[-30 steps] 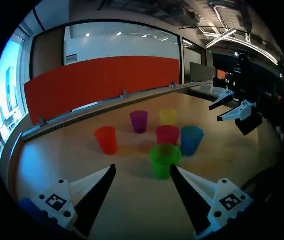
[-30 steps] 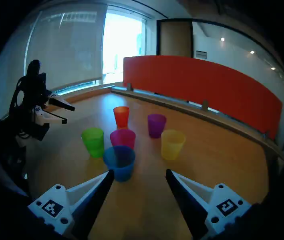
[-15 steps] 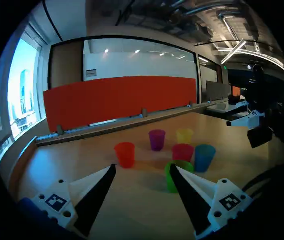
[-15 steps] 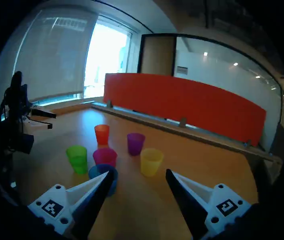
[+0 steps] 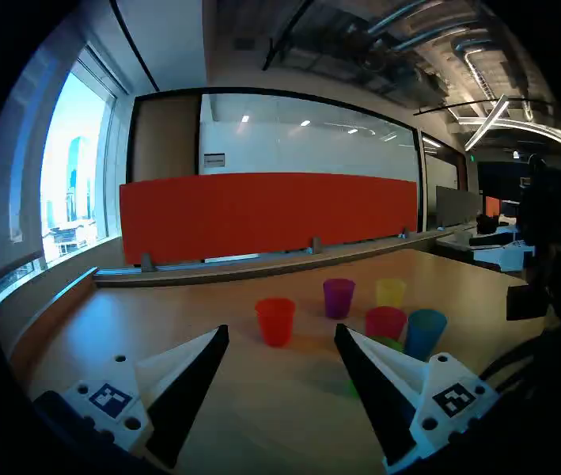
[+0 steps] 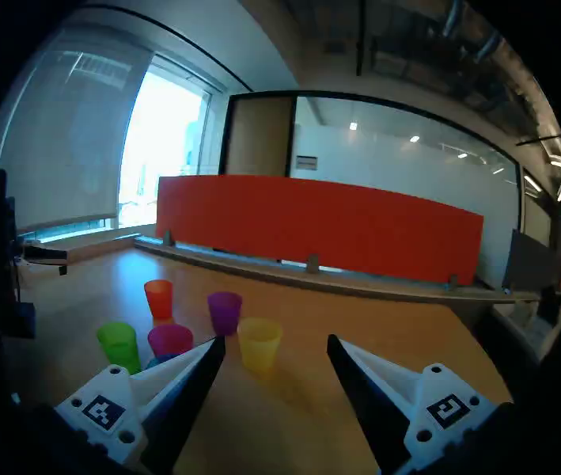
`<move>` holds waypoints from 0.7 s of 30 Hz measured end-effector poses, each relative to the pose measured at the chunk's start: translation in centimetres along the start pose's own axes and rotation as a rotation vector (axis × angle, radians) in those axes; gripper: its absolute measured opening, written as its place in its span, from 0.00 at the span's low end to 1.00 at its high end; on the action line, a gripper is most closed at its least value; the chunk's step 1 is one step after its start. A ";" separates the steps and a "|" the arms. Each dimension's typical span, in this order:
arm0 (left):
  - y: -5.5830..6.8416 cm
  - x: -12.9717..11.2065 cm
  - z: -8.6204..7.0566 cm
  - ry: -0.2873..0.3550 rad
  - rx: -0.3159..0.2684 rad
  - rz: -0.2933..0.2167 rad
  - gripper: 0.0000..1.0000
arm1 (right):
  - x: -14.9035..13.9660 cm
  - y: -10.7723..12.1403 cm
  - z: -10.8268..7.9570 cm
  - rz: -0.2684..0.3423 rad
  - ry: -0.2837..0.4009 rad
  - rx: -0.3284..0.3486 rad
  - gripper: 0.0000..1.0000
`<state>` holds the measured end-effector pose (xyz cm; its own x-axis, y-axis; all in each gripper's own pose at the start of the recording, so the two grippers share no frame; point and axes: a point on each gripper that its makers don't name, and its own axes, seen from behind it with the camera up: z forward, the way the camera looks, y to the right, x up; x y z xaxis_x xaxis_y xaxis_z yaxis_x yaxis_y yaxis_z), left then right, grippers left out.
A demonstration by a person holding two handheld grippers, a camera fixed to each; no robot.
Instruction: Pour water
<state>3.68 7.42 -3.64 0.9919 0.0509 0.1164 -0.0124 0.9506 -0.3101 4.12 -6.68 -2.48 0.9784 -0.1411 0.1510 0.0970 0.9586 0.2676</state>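
Several coloured plastic cups stand grouped on a wooden table (image 5: 161, 332): orange (image 5: 275, 321), purple (image 5: 339, 298), yellow (image 5: 391, 292), pink (image 5: 385, 322), blue (image 5: 426, 333). My left gripper (image 5: 280, 328) is open and empty, level with the cups and short of them; its right finger hides most of the green cup (image 5: 392, 343). In the right gripper view I see the orange (image 6: 158, 298), purple (image 6: 224, 312), yellow (image 6: 259, 343), pink (image 6: 170, 340) and green (image 6: 119, 345) cups. My right gripper (image 6: 274, 339) is open and empty, short of them.
A long orange partition (image 5: 268, 214) on a raised ledge runs along the table's far edge. Windows are at the left. The other gripper (image 5: 509, 253) hangs at the far right of the left gripper view, and its counterpart (image 6: 43, 255) at the far left of the right gripper view.
Both cameras have tilted up and drawn back. The cups have sunk lower in both views, and the green and blue cups have slipped behind the fingers. Both grippers stay open.
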 end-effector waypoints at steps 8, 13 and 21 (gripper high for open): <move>-0.4 1.0 -0.2 0.055 0.048 -0.038 1.00 | 0.6 1.4 0.0 0.022 0.035 -0.115 1.00; -0.9 1.3 -0.1 0.070 0.077 -0.042 1.00 | 1.6 1.7 0.0 0.057 0.077 -0.145 1.00; -1.7 1.8 -0.2 0.105 0.127 -0.022 1.00 | 2.3 2.6 -0.2 0.115 0.120 -0.204 1.00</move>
<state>5.54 5.86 -3.11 0.9998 0.0034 0.0209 0.0005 0.9825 -0.1860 6.68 -4.50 -1.61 0.9986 -0.0092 0.0519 0.0063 0.9984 0.0559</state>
